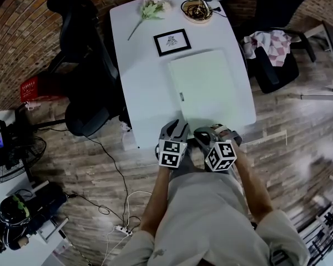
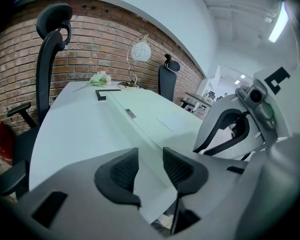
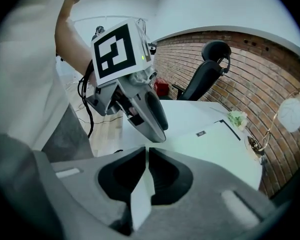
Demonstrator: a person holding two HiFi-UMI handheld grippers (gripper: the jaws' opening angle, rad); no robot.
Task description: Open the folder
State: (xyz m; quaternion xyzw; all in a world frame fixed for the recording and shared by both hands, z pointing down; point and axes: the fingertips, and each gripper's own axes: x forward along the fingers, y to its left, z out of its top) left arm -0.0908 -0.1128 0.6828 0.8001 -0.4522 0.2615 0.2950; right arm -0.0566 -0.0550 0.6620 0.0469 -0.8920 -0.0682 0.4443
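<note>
A pale green folder (image 1: 202, 82) lies shut and flat on the white table (image 1: 139, 82), its near edge by the table's front. Both grippers are at that near edge. My right gripper (image 1: 206, 133) is shut on a thin sheet of the folder's cover edge (image 3: 140, 199), which stands up between its pads (image 3: 132, 171). My left gripper (image 1: 177, 127) sits just to its left. Its jaws (image 2: 150, 166) stand a little apart, with the folder's corner (image 2: 157, 194) in the gap and not pressed. The folder's label (image 2: 130, 113) shows on its left side.
Beyond the folder lie a black-framed picture (image 1: 172, 42), a flower sprig (image 1: 152, 7) and a lamp with a gold base (image 1: 198, 10). Black office chairs stand left (image 1: 86, 65) and right (image 1: 272, 60) of the table, the right one with a checked cloth. Cables (image 1: 119, 215) run over the floor.
</note>
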